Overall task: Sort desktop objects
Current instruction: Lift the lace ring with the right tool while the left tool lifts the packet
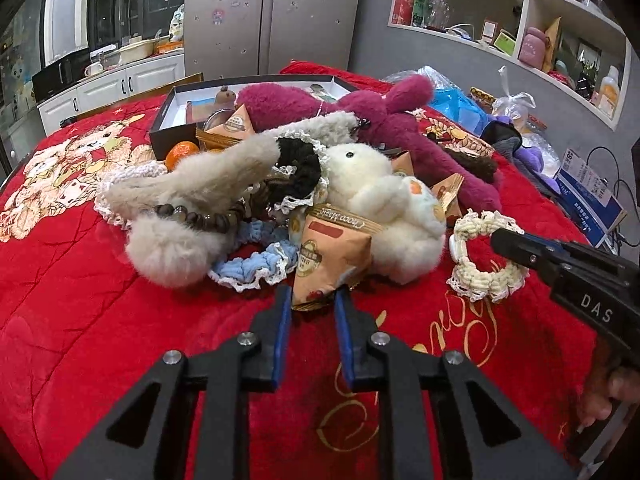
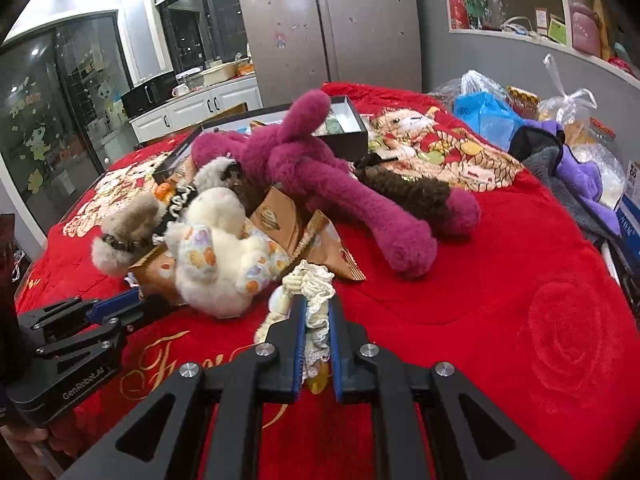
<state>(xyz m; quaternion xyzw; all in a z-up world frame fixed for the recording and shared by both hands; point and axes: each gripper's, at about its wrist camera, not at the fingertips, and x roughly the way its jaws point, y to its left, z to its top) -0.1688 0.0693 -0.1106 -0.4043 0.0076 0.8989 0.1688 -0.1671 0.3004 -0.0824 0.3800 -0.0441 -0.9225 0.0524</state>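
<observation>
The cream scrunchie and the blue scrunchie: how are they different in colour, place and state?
The cream scrunchie is off-white, while the blue scrunchie is light blue with white lace. The cream one lies apart from the pile, on the red blanket; the blue one is partly buried under the grey plush toy. The right hand-held gripper is shut on the cream one; the blue one is untouched. Both have lace edges.

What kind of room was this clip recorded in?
Most likely a home kitchen or dining area. A steel double-door fridge stands behind the red blanket-covered table, white counter cabinets hold dishes, and wall shelves are crammed with household goods.
</observation>
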